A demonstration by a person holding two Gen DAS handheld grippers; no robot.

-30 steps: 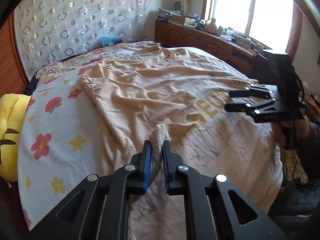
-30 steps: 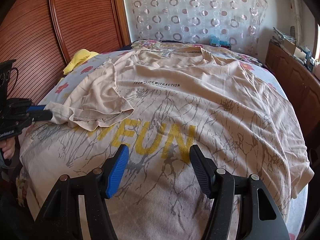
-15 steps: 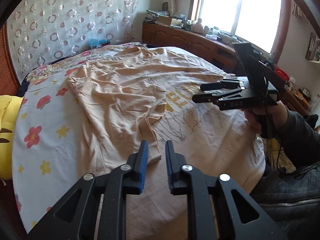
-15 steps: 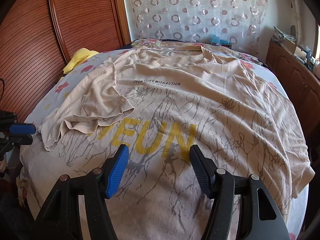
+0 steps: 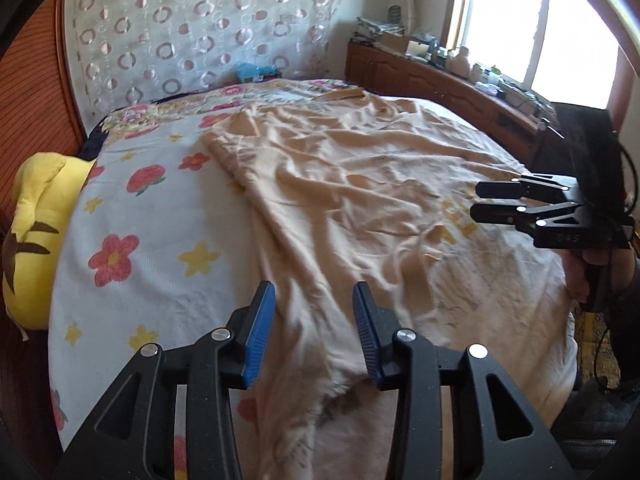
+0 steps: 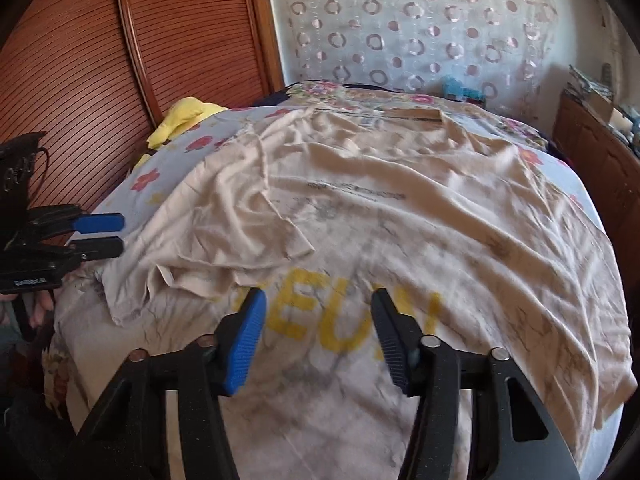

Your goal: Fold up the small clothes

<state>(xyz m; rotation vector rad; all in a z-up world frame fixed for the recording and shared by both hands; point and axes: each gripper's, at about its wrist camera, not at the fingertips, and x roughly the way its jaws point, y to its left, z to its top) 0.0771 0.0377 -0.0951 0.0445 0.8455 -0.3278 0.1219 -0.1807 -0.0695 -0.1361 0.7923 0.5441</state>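
A beige T-shirt (image 5: 360,208) (image 6: 400,208) with yellow letters and grey crack print lies spread face up on the bed. Its left sleeve is folded inward over the chest. My left gripper (image 5: 314,300) hovers above the shirt's folded left edge; its jaws are opening and nothing is pressed between the blue pads. In the right wrist view the same gripper (image 6: 100,234) is at the left edge, beside the shirt. My right gripper (image 6: 318,308) hangs over the yellow letters, jaws closing, with no cloth between them. It shows as a black tool (image 5: 496,202) at right in the left wrist view.
The bed has a white sheet with red and yellow flowers (image 5: 132,248). A yellow plush pillow (image 5: 32,240) lies at the bed's left side. A wooden cabinet (image 5: 440,84) with clutter runs under the window. A ribbed wooden panel (image 6: 100,60) stands behind.
My left gripper let go of the sleeve, which now lies folded on the chest, and drew back while opening. The right gripper's jaws narrowed a little.
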